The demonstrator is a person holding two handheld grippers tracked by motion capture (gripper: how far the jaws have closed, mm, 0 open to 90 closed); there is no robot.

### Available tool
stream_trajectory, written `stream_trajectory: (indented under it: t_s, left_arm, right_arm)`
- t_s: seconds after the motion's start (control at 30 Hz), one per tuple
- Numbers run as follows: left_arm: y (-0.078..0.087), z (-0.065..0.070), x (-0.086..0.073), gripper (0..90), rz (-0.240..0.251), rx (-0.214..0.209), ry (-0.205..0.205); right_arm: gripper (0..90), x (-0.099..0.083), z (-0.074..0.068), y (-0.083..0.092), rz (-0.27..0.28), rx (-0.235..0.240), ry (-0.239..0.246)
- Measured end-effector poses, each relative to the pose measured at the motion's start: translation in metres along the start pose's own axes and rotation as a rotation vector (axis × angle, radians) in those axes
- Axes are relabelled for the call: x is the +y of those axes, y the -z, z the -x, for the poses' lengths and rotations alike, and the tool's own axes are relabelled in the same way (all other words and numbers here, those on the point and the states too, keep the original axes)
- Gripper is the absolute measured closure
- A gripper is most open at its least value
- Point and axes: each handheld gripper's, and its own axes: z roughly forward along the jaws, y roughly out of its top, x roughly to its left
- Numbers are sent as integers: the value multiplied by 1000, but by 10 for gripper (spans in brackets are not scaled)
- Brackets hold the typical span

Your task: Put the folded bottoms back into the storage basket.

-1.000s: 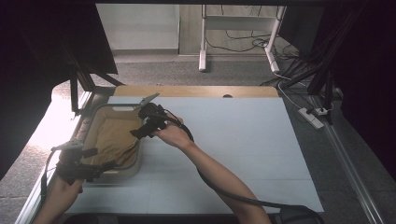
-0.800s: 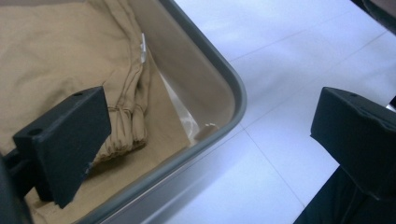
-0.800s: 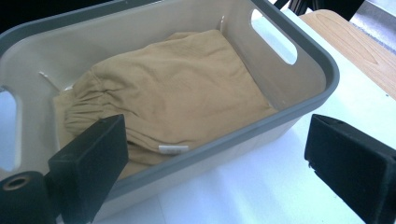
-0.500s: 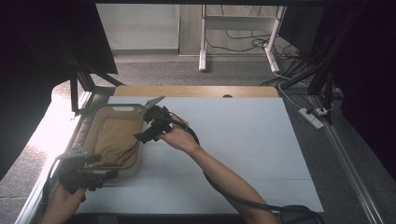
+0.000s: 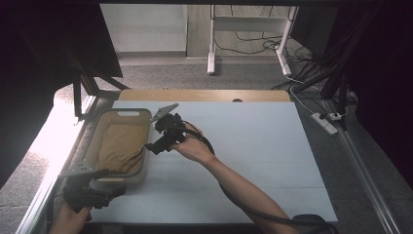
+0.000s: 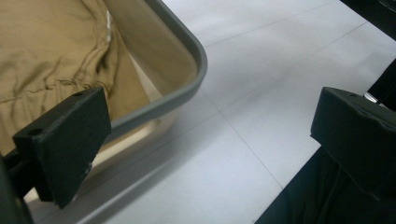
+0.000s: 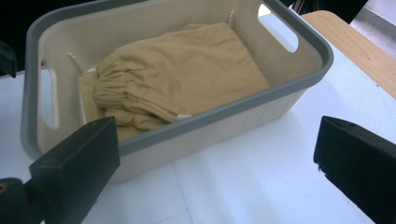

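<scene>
A beige basket with a grey rim [image 5: 144, 127] stands at the left of the table, and a folded tan cloth [image 5: 118, 146] lies inside it. My right gripper [image 5: 152, 147] hovers just off the basket's right wall. Its jaws have just been opening and stand wide with nothing between them. In the right gripper view the basket [image 7: 224, 112] and cloth [image 7: 187, 65] lie beyond my right gripper [image 7: 219, 161]. My left gripper [image 5: 114, 193] is open by the basket's near corner. In the left gripper view my left gripper [image 6: 210, 135] straddles that corner of the rim [image 6: 194, 44], with the cloth [image 6: 46, 46] behind it.
A pale mat [image 5: 253, 146] covers the table to the right of the basket. A wooden strip [image 5: 204, 95] runs along the far edge. On the floor to the right lies a power strip [image 5: 325, 123] with cables, and a white stand [image 5: 212, 58] is behind the table.
The right gripper has drawn back from over the basket, toward the right and the near side. The left gripper has pulled back toward the near table edge.
</scene>
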Motion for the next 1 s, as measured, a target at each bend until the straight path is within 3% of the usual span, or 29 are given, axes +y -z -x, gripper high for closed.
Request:
stream_trajectory:
  t_s: [0.23,0.43,0.67,1.0]
  left_arm:
    - [-3,4,-6,0,-6,-14,-10]
    - [-4,9,-8,0,-16,-8,-36]
    - [-7,11,-9,0,-34,12,-54]
    - [-6,9,-9,0,-26,20,-42]
  right_arm:
    - [7,-11,-4,8,-9,1,24]
    - [7,-23,-4,17,21,-2,7]
    - [7,-36,-10,30,-9,7,13]
    - [7,-55,-13,49,-9,21,-6]
